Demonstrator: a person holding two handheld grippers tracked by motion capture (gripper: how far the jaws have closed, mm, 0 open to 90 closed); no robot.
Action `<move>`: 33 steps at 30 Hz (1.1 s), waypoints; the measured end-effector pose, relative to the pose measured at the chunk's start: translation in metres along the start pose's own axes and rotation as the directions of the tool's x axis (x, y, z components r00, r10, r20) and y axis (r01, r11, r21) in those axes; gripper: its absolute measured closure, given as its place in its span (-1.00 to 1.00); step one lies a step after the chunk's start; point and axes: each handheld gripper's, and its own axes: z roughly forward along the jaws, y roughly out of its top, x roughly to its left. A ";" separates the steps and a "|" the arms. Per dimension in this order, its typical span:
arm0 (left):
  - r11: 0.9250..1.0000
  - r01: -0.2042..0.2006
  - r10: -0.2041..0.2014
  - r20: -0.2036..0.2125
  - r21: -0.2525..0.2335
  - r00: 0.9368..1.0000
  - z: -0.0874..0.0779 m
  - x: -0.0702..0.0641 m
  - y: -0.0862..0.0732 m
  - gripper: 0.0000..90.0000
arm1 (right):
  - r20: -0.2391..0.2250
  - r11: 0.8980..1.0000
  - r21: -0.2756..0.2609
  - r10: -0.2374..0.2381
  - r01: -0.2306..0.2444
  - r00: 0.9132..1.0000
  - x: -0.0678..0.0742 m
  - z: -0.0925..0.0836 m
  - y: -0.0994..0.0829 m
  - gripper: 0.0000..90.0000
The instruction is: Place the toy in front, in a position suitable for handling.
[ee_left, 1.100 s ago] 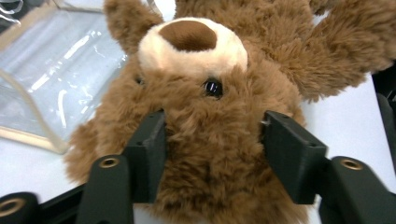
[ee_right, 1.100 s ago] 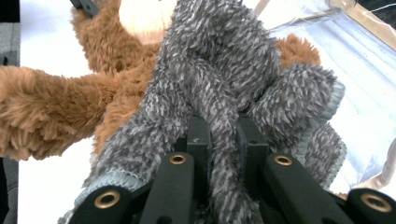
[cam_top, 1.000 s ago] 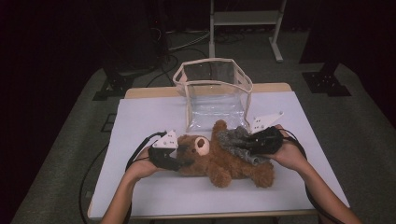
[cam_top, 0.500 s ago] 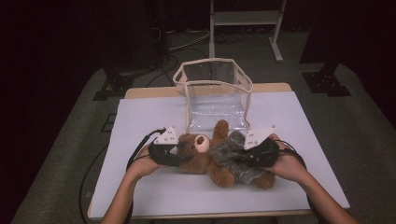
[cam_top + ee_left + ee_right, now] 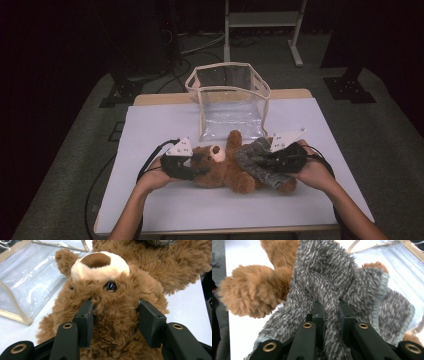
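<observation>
A brown teddy bear (image 5: 225, 172) lies on its back on the white table (image 5: 150, 135), head to the left. My left gripper (image 5: 200, 167) has its jaws on either side of the bear's head (image 5: 115, 297). They have just been closing, and the pads (image 5: 86, 317) sink into the fur. A grey fuzzy garment (image 5: 255, 160) covers the bear's lower body. My right gripper (image 5: 262, 161) is shut on a fold of that garment (image 5: 324, 277), pinched between its fingers (image 5: 318, 312). One brown paw (image 5: 254, 297) sticks out beside the cloth.
A clear plastic bag with beige trim (image 5: 230, 100) stands open just behind the bear, at the back middle of the table. Its wall shows in the left gripper view (image 5: 30, 277) and the right gripper view (image 5: 402, 267). Cables trail from both grippers.
The grey garment is bunched a little differently over the bear. Both hands stay about where they were.
</observation>
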 end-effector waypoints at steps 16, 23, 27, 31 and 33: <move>1.000 -0.001 0.002 -0.013 0.003 1.000 0.000 0.002 0.001 0.11 | -0.135 0.996 0.041 -0.072 0.078 0.988 0.027 0.040 0.038 0.74; 1.000 -0.019 0.019 0.001 0.011 1.000 -0.002 -0.003 0.000 0.11 | -0.181 0.999 0.021 -0.022 0.026 0.983 0.028 0.016 0.021 0.74; 1.000 -0.029 0.029 0.011 0.012 1.000 -0.003 -0.005 0.000 0.11 | -0.178 0.999 -0.019 -0.031 0.028 0.983 0.026 0.004 0.032 0.74; 0.999 -0.039 0.038 0.026 0.009 0.999 -0.004 -0.007 -0.002 0.11 | -0.206 0.999 -0.045 -0.037 0.028 0.978 0.026 0.005 0.044 0.74; 0.999 -0.042 0.042 0.032 0.008 0.999 -0.004 -0.008 -0.002 0.11 | -0.230 0.998 -0.059 -0.031 0.018 0.973 0.026 0.010 0.049 0.74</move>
